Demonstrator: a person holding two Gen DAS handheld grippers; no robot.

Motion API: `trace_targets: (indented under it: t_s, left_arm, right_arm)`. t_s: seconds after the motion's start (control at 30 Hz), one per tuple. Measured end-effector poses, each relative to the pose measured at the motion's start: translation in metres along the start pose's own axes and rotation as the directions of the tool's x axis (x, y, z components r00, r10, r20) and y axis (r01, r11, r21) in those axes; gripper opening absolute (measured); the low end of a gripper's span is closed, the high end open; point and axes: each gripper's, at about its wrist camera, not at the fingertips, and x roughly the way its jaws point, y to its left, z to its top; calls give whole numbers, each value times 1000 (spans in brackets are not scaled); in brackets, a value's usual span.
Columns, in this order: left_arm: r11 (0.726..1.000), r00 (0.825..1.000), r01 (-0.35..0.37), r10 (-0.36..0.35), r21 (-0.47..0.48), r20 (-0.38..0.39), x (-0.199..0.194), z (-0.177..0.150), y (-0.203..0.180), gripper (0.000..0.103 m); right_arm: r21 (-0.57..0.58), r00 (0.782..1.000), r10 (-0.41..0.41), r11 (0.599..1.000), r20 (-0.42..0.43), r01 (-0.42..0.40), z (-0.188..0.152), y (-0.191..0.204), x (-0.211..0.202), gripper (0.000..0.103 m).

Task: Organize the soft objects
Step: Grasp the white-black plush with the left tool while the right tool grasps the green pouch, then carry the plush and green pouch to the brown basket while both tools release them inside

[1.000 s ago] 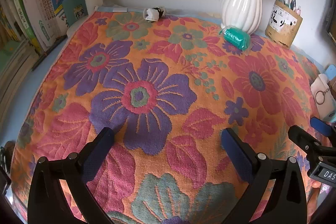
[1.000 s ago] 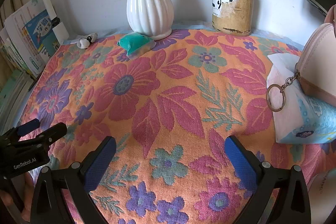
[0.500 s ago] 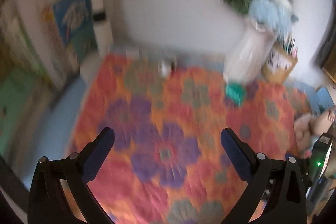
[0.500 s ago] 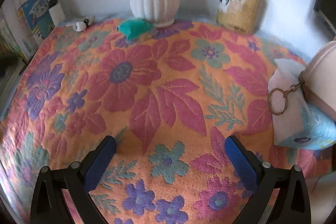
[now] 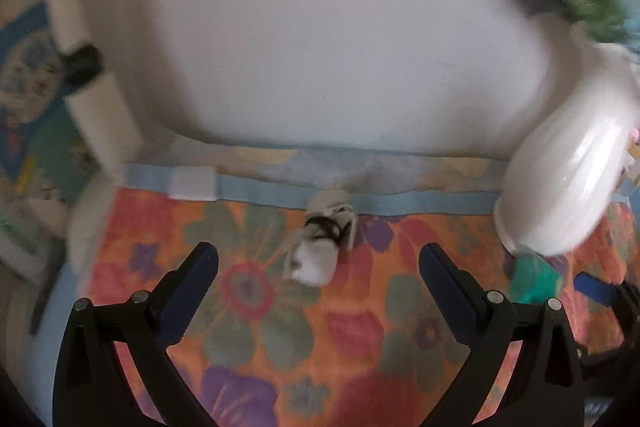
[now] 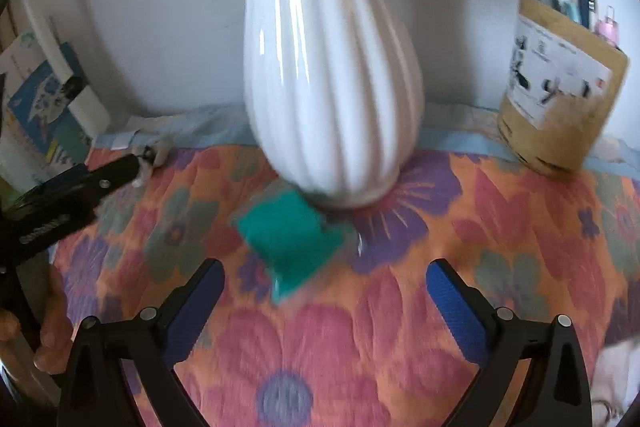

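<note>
both are at the reach-in step: the left gripper (image 5: 319,269), fingers apart, faces a small white-and-black soft bundle (image 5: 320,251) by the flowered cloth's (image 6: 400,327) far edge. the right gripper (image 6: 325,285), also spread, faces a teal soft packet (image 6: 290,239) touching the white ribbed vase (image 6: 332,67); next likely calls for closing without nudging it.

A floral cloth (image 6: 500,243) in orange, pink and purple covers the surface, with a pale blue strip (image 5: 256,189) along its far edge by the wall. On it stand a white ribbed vase (image 6: 332,87) near the far edge and a tan pen holder (image 6: 560,107) toward the far right corner. A teal soft packet (image 6: 288,239) lies touching the vase's foot, and a small white and black bundle (image 5: 320,247), too blurred to identify, rests near the far edge.
</note>
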Motion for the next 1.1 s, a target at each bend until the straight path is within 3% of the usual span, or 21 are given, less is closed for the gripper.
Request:
trace_targets:
  t_s: [0.03,0.1,0.17,0.2,0.23,0.27,0.3,0.4,0.57,0.63,0.77,0.9,1.1]
  left_arm:
    - [1000,1000,-2,2,-5,-11,9,3,0,97]
    - [1000,1000,-6,6,6,-23,18,4,-2,82]
    - [1000,998,-17,18,10,-53,28,1,-4,61]
    - [1000,999,-12,13,10,-48,28,1,-6,56]
    - [1000,1000,-7,7,17,-21,23,1,-7,34]
    - [1000,1000,-6,6,18,-11,22,1,-8,31]
    - [1000,1000,-11,11,19,-8,21,-1,-9,31]
    - [999,998,-41,41,9,43,7,-7,-10,30]
    - [998,990,-62,62,-1,130,-34,-31,-29,30]
    - [999,989,-35,33,13,142,-48,-39,-39,30]
    - [999,994,39,-40,6,102,-69,-66,-47,30]
    - [997,998,-5,1,78,58,-96,-108,-79,30]
    - [987,992,120,-125,107,36,-147,-158,-113,30]
  right_arm:
    - [4,1000,-2,1000,5,2,1,1,4,98]
    - [-1,1000,-23,1000,4,23,4,5,11,92]
    - [-26,1000,-25,999,19,26,9,11,12,83]
    - [-34,1000,-9,999,22,10,10,14,14,77]
    - [-51,1000,4,999,22,-3,10,20,16,68]
    - [-71,1000,-1,997,21,2,10,25,17,63]
    - [-90,1000,-7,996,27,10,8,29,17,55]
    - [-128,999,9,992,44,-3,2,36,13,43]
    - [-78,993,90,993,79,-84,-16,24,-9,42]
    - [-56,993,89,995,79,-85,-31,18,-21,42]
    - [-12,996,71,997,52,-71,-70,11,-46,42]
    - [37,998,47,998,42,-48,-122,0,-84,42]
    - [51,999,-33,998,23,31,-176,-10,-129,42]
